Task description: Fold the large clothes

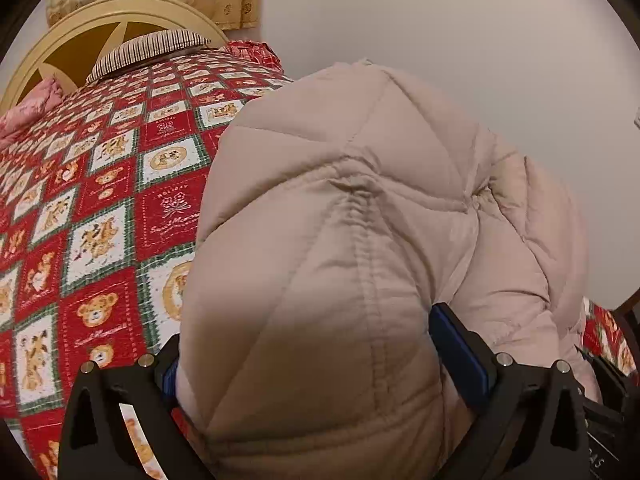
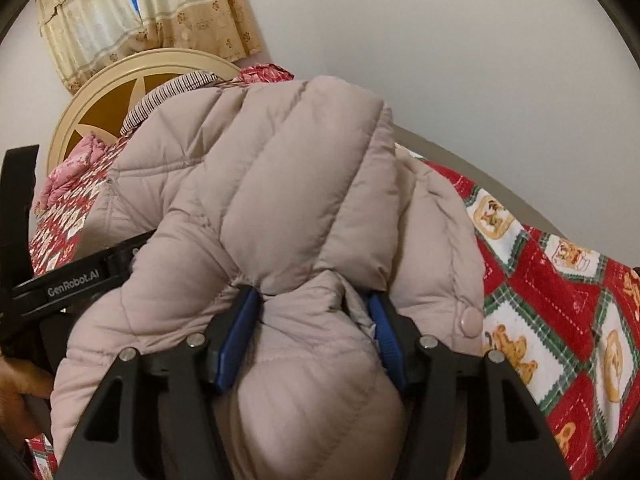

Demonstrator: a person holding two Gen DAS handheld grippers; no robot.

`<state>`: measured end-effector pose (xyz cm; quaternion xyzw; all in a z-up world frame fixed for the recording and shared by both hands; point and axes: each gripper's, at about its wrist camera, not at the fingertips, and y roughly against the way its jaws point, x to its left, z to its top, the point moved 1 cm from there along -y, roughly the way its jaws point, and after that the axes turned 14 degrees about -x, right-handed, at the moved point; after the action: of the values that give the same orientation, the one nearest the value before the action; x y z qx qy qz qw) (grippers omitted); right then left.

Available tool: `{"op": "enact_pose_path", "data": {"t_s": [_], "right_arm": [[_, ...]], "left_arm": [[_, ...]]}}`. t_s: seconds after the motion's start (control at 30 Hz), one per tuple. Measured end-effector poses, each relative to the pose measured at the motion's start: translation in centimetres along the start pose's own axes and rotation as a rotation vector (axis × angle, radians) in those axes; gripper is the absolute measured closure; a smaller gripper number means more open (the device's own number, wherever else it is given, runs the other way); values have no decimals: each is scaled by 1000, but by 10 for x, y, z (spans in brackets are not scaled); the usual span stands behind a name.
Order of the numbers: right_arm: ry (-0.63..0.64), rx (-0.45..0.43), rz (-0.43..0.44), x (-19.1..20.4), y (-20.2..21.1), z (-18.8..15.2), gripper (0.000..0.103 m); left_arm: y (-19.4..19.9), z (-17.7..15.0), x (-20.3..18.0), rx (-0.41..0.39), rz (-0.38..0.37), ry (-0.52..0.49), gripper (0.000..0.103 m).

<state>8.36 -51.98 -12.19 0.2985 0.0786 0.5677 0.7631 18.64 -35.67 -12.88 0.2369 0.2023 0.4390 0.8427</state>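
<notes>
**Both claws clamped on puffer jacket, bulk lifted ahead over bed**

Left gripper [image 1: 320,364]: 2 blue pads wide apart, a fat wad of the beige quilted jacket [image 1: 360,200] bulging between them and filling the gap. Right pad [image 1: 460,352] presses into the fabric; left pad mostly buried under the padding. Reads as grasping the jacket, wide grip on a thick bunch.

Right gripper [image 2: 312,336]: also clenched on the jacket [image 2: 280,184], pads [image 2: 236,340] closer together, pinching a gathered fold near a snap button [image 2: 470,322] that sits just right of the claw. Fabric squeezes visibly at both pads.

Where the jacket is: directly ahead of and above each claw, rising off the quilt [image 1: 100,208]. From the left claw the bulk runs forward and to the right; bedspread open to the left. From the right claw the bulk runs forward and to the left, a quilted panel flopped over on top; bedspread open to the right. So the garment's long axis likely spans between the 2 claws, each holding 1 end or edge.

Left gripper body [image 2: 72,280] shows just left of the right claw, close beside it, jacket between them. A hand [image 2: 20,392] is at the lower left edge.

Headboard [image 1: 100,24] and striped pillow [image 1: 152,48] far ahead, well apart from the jacket.

Judgement: mid-fold, both equally near; next move carries the held edge forward onto the bed.
</notes>
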Motion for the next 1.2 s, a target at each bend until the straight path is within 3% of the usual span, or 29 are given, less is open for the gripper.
{"op": "enact_pose_path", "data": {"t_s": [0.13,0.33,0.57,0.7,0.97,1.2], "right_arm": [[1,18,-22,1,2,-3,44],[-31,3,-88,-3,19,-10,41],[-66,-35,-165,5,61,-13,38],[-77,-73,-134,13,100,-18,35],[0,-112,-34,34,168,-31,14],[19,-134,-77,34,212,-51,10]], "left_arm": [[32,-2,5,18,-14,-32,1],[91,-19,7,-39,-1,-107,1],[121,-38,5,-24,22,-176,1],[131,-43,3,-28,25,-218,1],[163,-59,5,-15,-12,-200,1],[195,-88,-2,-40,17,-266,1]]}}
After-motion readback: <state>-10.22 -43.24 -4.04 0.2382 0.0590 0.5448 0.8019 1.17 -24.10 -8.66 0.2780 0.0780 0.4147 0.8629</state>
